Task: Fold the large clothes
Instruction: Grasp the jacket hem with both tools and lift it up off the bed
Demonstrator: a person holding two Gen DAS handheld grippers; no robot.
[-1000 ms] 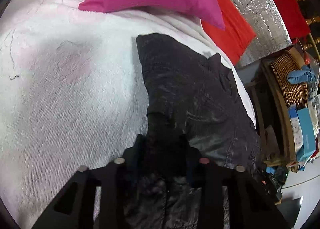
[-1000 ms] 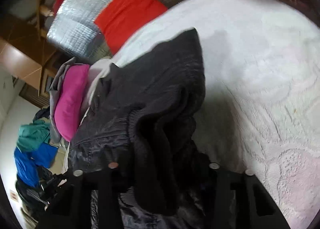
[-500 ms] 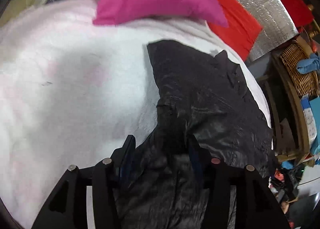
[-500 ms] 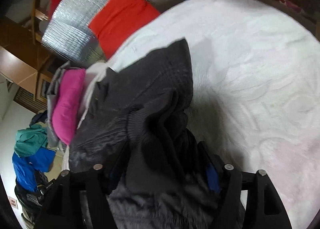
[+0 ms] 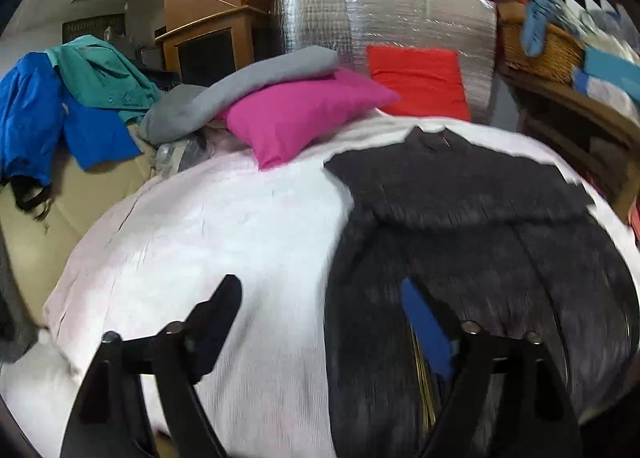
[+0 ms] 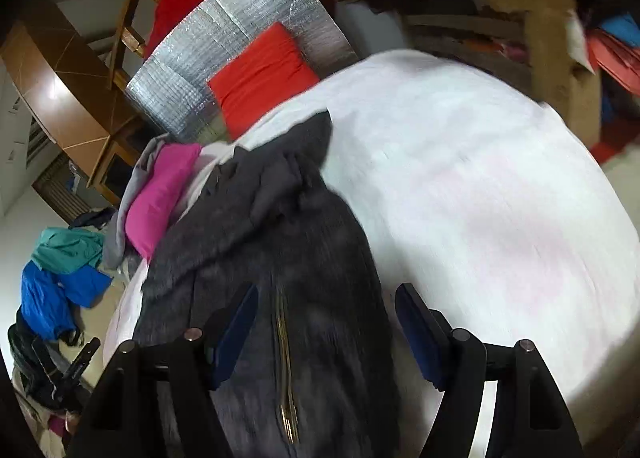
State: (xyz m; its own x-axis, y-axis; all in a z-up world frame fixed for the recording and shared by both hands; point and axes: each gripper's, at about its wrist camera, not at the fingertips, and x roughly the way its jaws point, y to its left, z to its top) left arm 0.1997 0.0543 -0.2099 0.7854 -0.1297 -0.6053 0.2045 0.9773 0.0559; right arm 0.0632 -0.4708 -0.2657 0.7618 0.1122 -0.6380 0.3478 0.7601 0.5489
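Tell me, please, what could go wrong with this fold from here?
1. The dark zippered jacket lies bunched near its collar, so the fold may set unevenly.
2. It reaches toward the white bedspread's far edge and could slide off.
3. The magenta pillow sits close and may obstruct the next fold.

From my left wrist camera the dark jacket [image 5: 460,225] is smeared by motion blur, so I can't read its seams or fabric, and its near end runs off the bottom edge. My right wrist view blurs it too [image 6: 280,258]; only the gold zipper [image 6: 286,358] comes through. The white bedspread [image 5: 224,242] loses its pattern to streaks. The wicker basket [image 5: 536,45] is cut by the rim, its contents too small to tell.
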